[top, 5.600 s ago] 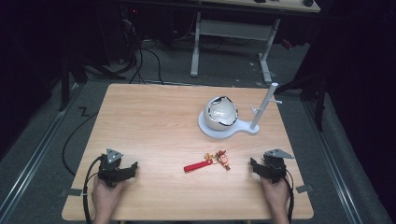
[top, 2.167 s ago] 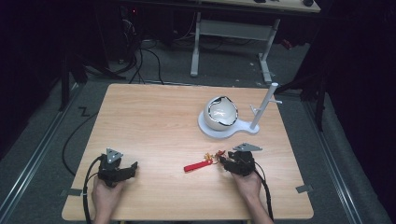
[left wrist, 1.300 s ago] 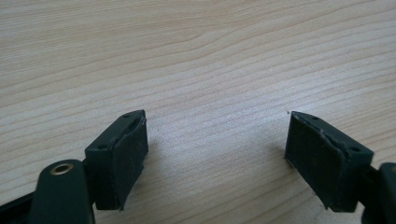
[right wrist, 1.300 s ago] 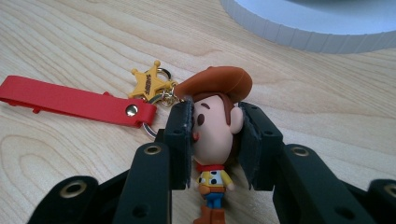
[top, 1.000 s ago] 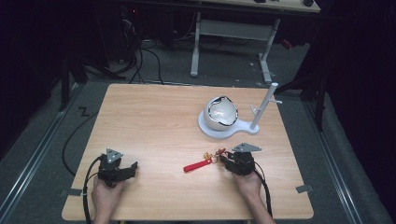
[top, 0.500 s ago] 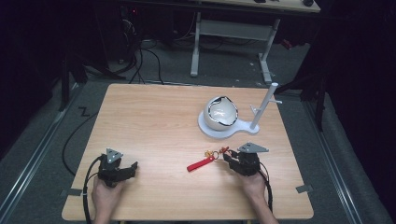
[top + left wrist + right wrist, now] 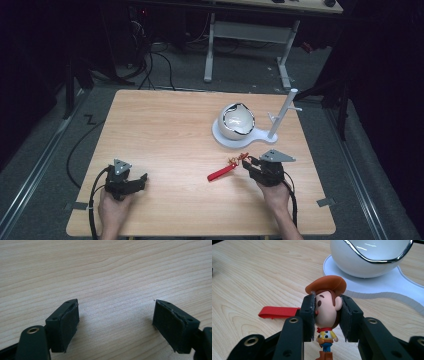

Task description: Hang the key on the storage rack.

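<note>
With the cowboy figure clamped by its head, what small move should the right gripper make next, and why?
Probably carry it toward the peg stand. The right gripper is shut on the cowboy figure, whose red strap trails over the table. The stand's side pegs look free, beside the white bowl.

Right gripper [image 7: 248, 163] lifted cowboy figure [image 7: 326, 312].

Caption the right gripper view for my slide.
Right gripper clamps cowboy figurine by its head before the white bowl.
</note>
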